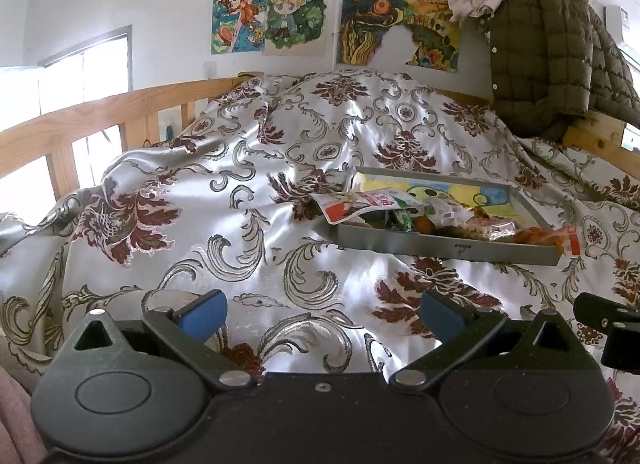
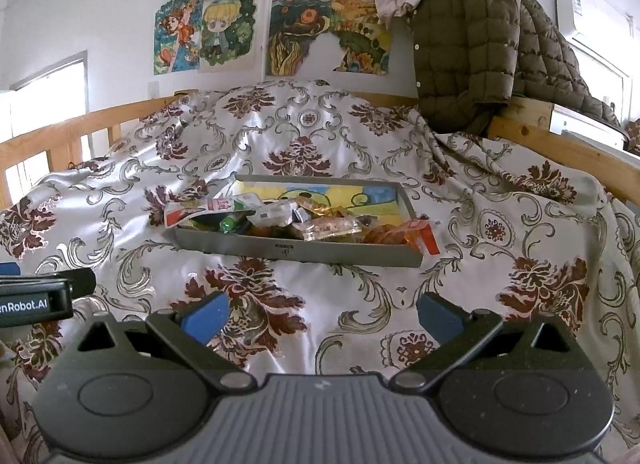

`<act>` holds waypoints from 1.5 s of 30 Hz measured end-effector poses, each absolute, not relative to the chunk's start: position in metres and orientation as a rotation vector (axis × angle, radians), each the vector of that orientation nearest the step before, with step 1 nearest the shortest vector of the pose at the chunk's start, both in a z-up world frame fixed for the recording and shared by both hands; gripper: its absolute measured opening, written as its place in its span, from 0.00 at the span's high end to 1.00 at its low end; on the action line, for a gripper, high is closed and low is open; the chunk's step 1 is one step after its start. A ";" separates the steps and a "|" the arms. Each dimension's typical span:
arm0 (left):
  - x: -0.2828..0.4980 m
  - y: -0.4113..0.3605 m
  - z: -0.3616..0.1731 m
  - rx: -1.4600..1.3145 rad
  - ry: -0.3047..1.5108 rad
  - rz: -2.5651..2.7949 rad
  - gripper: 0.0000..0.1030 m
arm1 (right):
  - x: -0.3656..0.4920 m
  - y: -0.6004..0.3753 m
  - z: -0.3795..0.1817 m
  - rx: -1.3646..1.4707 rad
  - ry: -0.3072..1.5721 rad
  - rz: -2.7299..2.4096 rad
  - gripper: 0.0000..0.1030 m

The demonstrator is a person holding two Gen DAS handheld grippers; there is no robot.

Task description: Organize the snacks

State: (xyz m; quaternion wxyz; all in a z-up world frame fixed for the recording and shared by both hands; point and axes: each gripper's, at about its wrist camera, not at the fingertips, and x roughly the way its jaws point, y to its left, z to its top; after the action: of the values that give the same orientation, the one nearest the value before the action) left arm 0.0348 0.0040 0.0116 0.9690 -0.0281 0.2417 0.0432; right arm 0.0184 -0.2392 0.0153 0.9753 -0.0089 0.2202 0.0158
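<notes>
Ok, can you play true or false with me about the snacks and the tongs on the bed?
1. The snacks lie in a grey tray. True.
2. The right tongs hold a snack. False: they are open and hold nothing.
3. The tray sits on a flowery blanket. True.
4. The left tongs are shut. False: they are open.
5. A green coat hangs beyond the tray. True.

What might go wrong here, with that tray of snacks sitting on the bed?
The grey tray rests on a soft, rumpled bedspread, so pressing on it could tip it. The white-and-red packet and the orange packet overhang its rim and could slide off. The piled, overlapping snacks may be hard to grasp singly.
</notes>
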 end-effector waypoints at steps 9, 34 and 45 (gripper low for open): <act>0.035 0.004 0.012 -0.058 0.488 0.086 0.01 | 0.019 -0.239 0.014 -0.019 0.447 0.032 0.00; 0.035 0.007 0.010 -0.059 0.493 0.091 0.01 | 0.018 -0.239 0.013 -0.021 0.451 0.032 0.00; 0.035 0.007 0.010 -0.059 0.494 0.091 0.01 | 0.018 -0.239 0.011 -0.022 0.452 0.031 0.00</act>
State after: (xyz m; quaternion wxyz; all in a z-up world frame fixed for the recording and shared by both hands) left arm 0.0349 0.0069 0.0099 0.9682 -0.0291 0.2443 0.0451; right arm 0.0182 -0.2386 0.0115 0.9743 -0.0110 0.2243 0.0156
